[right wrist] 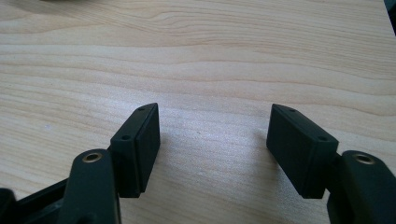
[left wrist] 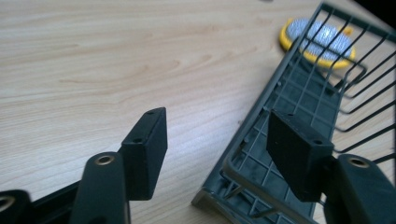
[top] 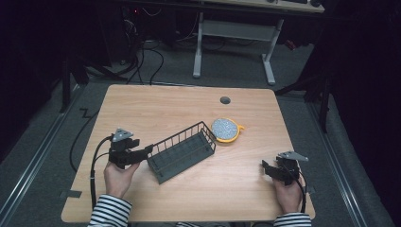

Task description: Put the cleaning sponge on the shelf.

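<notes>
jaws apart, wire basket (top: 182, 151) lying diagonal

Matt wire basket (top: 182, 151) on smooth wooden table (top: 156, 106)

A dark grey wire basket (top: 182, 151) is seen on the wooden counter (top: 189, 106), slightly left of its middle and nearer the front edge than the back. It is long and narrow, with a solid slotted base and open wire walls, and is laid diagonally, its lower end towards the front-left corner and its upper end towards the back-right. In the left gripper view the basket (left wrist: 299, 116) is shown with its near end rim lying between the 2 jaws. A round yellow-rimmed object with a speckled silver top (top: 225, 129) is set flat just beside the basket's far end, towards the counter's right edge; contact between them cannot be judged.
</notes>
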### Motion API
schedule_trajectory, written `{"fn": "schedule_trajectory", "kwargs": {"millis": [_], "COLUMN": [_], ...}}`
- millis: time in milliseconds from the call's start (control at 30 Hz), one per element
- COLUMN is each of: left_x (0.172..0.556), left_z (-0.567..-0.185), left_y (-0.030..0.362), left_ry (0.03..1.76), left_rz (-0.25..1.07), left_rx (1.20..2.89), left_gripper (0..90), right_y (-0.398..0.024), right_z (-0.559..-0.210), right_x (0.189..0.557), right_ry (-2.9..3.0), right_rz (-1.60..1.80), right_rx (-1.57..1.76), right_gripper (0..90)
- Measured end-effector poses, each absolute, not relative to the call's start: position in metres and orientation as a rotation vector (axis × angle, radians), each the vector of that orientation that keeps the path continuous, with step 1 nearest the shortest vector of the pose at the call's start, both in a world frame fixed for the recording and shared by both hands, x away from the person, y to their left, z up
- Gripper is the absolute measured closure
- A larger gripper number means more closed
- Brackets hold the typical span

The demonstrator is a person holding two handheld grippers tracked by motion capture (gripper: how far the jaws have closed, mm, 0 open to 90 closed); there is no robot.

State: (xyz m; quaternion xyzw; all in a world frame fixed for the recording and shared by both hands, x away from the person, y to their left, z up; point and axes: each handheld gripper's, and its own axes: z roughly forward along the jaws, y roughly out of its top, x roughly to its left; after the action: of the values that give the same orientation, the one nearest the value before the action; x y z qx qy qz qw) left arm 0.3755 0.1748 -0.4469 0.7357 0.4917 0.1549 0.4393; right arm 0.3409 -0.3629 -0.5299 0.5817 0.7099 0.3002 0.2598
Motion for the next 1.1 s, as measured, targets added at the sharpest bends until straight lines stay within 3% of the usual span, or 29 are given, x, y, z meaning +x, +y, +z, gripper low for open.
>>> {"fn": "schedule_trajectory", "kwargs": {"millis": [467, 767, 1100], "left_x": [0.363, 0.369, 0.374], "left_z": [-0.466, -0.505, -0.524], "left_y": [0.221, 0.225, 0.22], "left_ry": [1.369, 1.47, 1.491], "left_rz": [0.487, 0.49, 0.54], "left_rx": [1.758, 1.771, 1.798], "left_gripper": [37.1, 37.2, 37.3], "right_y": [-0.363, -0.364, -0.363], "right_z": [-0.53, -0.53, -0.53], "right_x": [0.341, 0.341, 0.341], "right_ry": [1.924, 1.918, 1.93], "right_rz": [0.814, 0.816, 0.815], "right_rx": [1.579, 1.583, 1.576], "right_gripper": [35.2, 38.1, 36.2]}}
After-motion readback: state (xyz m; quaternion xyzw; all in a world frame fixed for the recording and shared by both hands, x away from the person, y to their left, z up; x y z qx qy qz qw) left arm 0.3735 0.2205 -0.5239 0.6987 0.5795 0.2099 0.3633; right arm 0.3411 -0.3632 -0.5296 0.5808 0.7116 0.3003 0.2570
